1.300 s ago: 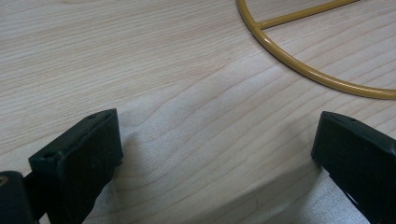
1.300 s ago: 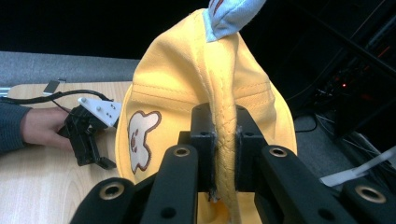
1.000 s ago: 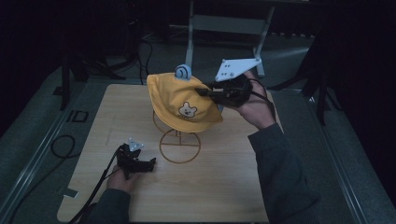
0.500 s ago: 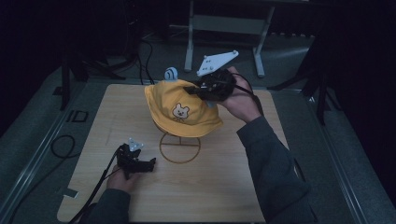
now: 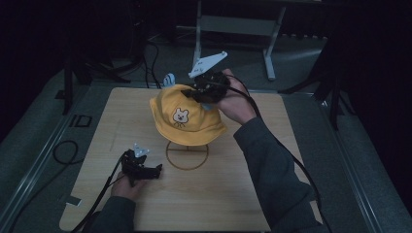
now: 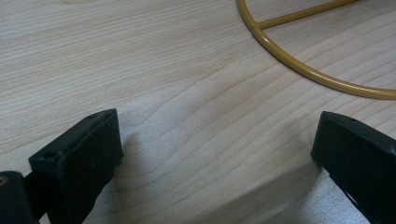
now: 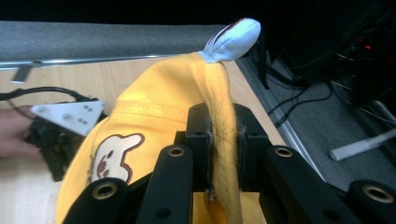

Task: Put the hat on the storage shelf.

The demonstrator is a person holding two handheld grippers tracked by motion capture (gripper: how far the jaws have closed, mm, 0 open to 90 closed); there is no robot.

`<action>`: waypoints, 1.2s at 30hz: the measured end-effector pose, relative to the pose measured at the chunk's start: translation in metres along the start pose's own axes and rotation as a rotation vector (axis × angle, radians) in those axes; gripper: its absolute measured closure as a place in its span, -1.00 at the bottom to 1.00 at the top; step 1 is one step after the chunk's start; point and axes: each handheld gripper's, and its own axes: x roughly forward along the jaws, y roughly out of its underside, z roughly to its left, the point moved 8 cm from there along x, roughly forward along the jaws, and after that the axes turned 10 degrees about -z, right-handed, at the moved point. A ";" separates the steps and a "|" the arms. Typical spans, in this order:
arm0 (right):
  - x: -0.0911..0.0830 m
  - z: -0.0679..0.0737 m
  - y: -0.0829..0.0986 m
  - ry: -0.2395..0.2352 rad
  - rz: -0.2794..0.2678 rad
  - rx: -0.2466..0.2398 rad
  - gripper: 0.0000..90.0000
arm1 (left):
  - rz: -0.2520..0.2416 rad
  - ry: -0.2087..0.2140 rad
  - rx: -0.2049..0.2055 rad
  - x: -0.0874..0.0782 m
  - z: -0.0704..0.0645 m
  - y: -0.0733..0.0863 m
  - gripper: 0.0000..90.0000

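Observation:
A yellow bucket hat (image 5: 187, 116) with a bear face and a pale blue ear (image 5: 168, 79) hangs above a gold wire stand (image 5: 187, 155). My right gripper (image 5: 206, 90) is shut on the hat's crown, and in the right gripper view the yellow fabric (image 7: 223, 126) is pinched between the two jaws, with the blue ear (image 7: 232, 39) beyond. My left gripper (image 5: 145, 171) rests on the table at the front left, open. In the left gripper view its fingers (image 6: 77, 154) stand wide apart over bare wood, with the stand's gold ring (image 6: 317, 74) ahead.
The wooden table (image 5: 243, 194) has free room at the front and right. A cable (image 5: 104, 189) trails from the left gripper toward the front edge. Metal stand legs (image 5: 269, 48) rise behind the table on grey floor.
My right gripper has lifted the hat and carried it left and toward the far side, off the stand's top. The left gripper has stayed put.

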 end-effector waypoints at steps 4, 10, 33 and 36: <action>0.009 0.002 0.006 0.007 0.021 0.008 0.75 | 0.000 0.000 0.000 0.000 0.000 0.000 -0.96; 0.016 0.016 0.011 -0.045 0.053 -0.018 0.71 | 0.000 0.000 0.001 0.000 0.000 0.000 -0.96; -0.010 -0.009 0.007 0.063 0.005 0.164 -0.40 | 0.000 0.000 0.001 0.000 0.000 0.000 -0.96; -0.021 -0.013 0.004 0.085 -0.003 0.171 -0.52 | 0.000 0.000 0.001 0.000 0.000 0.000 -0.96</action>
